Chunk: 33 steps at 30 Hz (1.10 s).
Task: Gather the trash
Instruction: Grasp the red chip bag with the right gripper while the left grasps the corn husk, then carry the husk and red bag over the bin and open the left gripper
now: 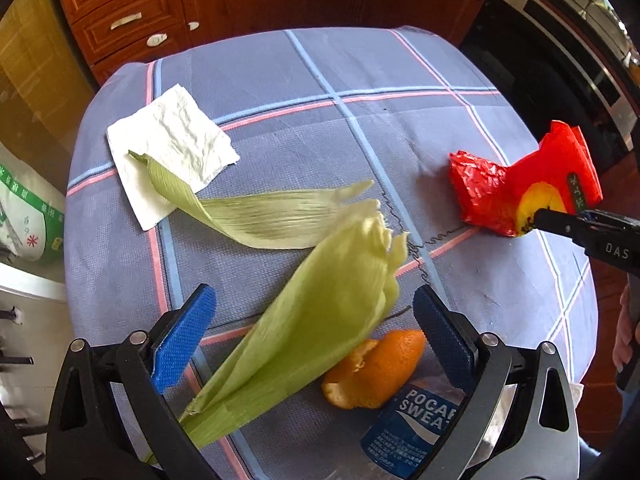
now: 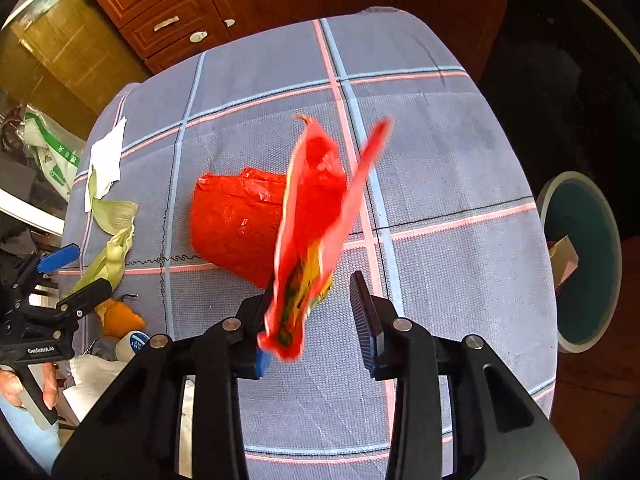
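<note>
We take the crumpled red bag (image 2: 236, 224) on the checked tablecloth (image 2: 460, 152) as our landmark. Just to its right, our right gripper (image 2: 316, 312) has a red snack wrapper (image 2: 316, 216) standing up between its fingers; the wrapper lies against the left pad, the right pad stands clear of it, and with the blur we cannot tell whether it is truly pinched. Well to the bag's left, our left gripper (image 1: 316, 340) hovers with fingers wide apart over a corn husk (image 1: 320, 320), touching nothing. An orange peel (image 1: 376, 372) and a Pocari Sweat bottle (image 1: 412, 428) lie beside that husk, a white napkin (image 1: 172, 148) farther left.
</note>
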Motion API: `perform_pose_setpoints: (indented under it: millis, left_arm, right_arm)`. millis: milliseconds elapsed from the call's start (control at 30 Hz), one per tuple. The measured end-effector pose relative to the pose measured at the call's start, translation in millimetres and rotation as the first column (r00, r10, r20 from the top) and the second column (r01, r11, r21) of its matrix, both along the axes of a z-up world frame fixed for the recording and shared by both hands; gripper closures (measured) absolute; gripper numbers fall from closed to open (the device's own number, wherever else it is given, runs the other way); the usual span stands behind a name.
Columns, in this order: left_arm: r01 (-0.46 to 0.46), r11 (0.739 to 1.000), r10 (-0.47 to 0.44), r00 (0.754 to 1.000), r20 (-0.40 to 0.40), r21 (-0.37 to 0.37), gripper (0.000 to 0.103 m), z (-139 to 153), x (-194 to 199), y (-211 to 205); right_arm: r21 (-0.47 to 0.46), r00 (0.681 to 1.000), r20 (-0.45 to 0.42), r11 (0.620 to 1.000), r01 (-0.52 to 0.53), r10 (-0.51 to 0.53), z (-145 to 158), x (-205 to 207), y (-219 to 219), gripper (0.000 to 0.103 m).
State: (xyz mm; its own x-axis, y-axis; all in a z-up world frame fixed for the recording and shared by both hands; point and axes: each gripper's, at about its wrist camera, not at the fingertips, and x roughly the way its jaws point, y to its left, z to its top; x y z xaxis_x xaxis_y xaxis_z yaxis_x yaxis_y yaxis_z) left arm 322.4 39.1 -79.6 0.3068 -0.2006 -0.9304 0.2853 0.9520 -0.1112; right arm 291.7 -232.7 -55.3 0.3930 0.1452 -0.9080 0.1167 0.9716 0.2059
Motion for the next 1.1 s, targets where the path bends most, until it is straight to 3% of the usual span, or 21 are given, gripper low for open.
perform_pose_setpoints:
  millis: [67, 100, 267, 367, 400, 467, 500, 567, 633, 900, 1100]
  left_arm:
    - [-0.021, 1.000, 0.020, 1.000, -0.021, -0.011, 0.004, -5, 6, 5]
    - [-0.027, 0.999, 0.026, 0.999, -0.038, -0.025, 0.004, -8, 8, 7]
    - [-0.003, 1.000, 0.001, 0.998, -0.056, -0.028, 0.004, -15, 9, -5]
    - [0.052, 0.998, -0.053, 0.998, -0.045, -0.021, 0.008, -16, 6, -18]
    - [0.066, 0.998, -0.067, 0.997, -0.036, -0.021, 0.015, -15, 5, -21]
    - [0.081, 0.997, -0.081, 0.996, -0.034, -0.002, 0.059, -14, 5, -23]
    - [0.079, 0.997, -0.079, 0.996, -0.034, -0.009, 0.063, -13, 6, -23]
    - [0.076, 0.997, -0.077, 0.997, -0.025, -0.021, 0.081, -8, 7, -22]
    - [0.071, 0.997, -0.071, 0.997, 0.006, -0.005, 0.092, 2, 4, -22]
    - [0.062, 0.998, -0.060, 0.995, 0.082, -0.027, 0.094, 50, -12, -29]
    - [0.131, 0.989, -0.118, 0.979, 0.166, -0.068, 0.093, 102, -33, -63]
  right_arm:
    - [0.002, 1.000, 0.007, 1.000, 0.003, -0.003, 1, 0, -2, 0.049]
    - [-0.001, 1.000, 0.011, 1.000, 0.007, -0.007, 1, 1, -3, 0.046]
    - [0.024, 0.999, 0.026, 0.999, 0.040, -0.041, -4, 8, -7, 0.047]
    - [0.019, 0.999, 0.021, 0.999, 0.037, -0.037, -10, 9, -5, 0.094]
    - [0.033, 0.999, 0.018, 0.999, 0.033, -0.033, -12, 8, -4, 0.094]
    - [0.031, 0.999, 0.025, 0.999, 0.022, -0.023, -11, 6, -3, 0.095]
    - [0.033, 0.999, 0.029, 0.999, 0.019, -0.020, -10, 3, -3, 0.095]
    - [0.046, 0.999, 0.037, 0.999, 0.022, -0.024, -6, -1, -5, 0.095]
    - [0.055, 0.998, 0.053, 0.998, 0.028, -0.031, 1, -6, -9, 0.095]
    - [0.102, 0.989, 0.141, 0.994, 0.035, -0.049, 40, -34, -27, 0.095]
    - [0.145, 0.975, 0.202, 0.988, 0.060, -0.089, 64, -64, -51, 0.095]
